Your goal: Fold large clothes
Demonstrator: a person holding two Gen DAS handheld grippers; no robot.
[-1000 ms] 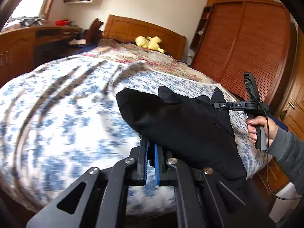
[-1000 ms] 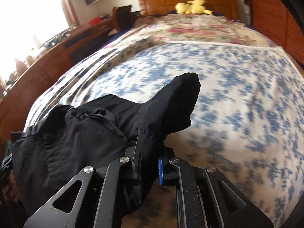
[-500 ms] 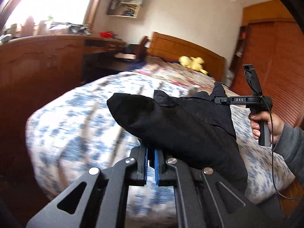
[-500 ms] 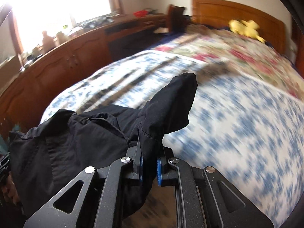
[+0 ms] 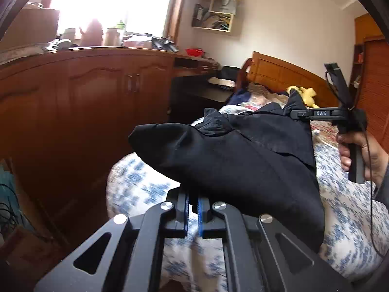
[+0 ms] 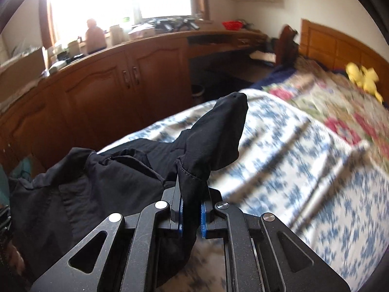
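We saw the left gripper [image 5: 192,209] and right gripper [image 6: 190,215] each clamped tight on one black garment [image 5: 233,160] slung between them above the blue-flowered bedspread [image 6: 304,170]. Wooden cabinets [image 6: 109,92] lined the wall under a bright window. Only the left view showed the right hand [image 5: 359,153]; one yellow plush toy [image 6: 363,77] lay by the headboard

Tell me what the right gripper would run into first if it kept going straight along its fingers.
The right gripper already pinches the black garment, which stands up directly ahead of it. Past that fold, the line seems to fall on the blue-and-white floral bedspread; depth there is hard to judge.
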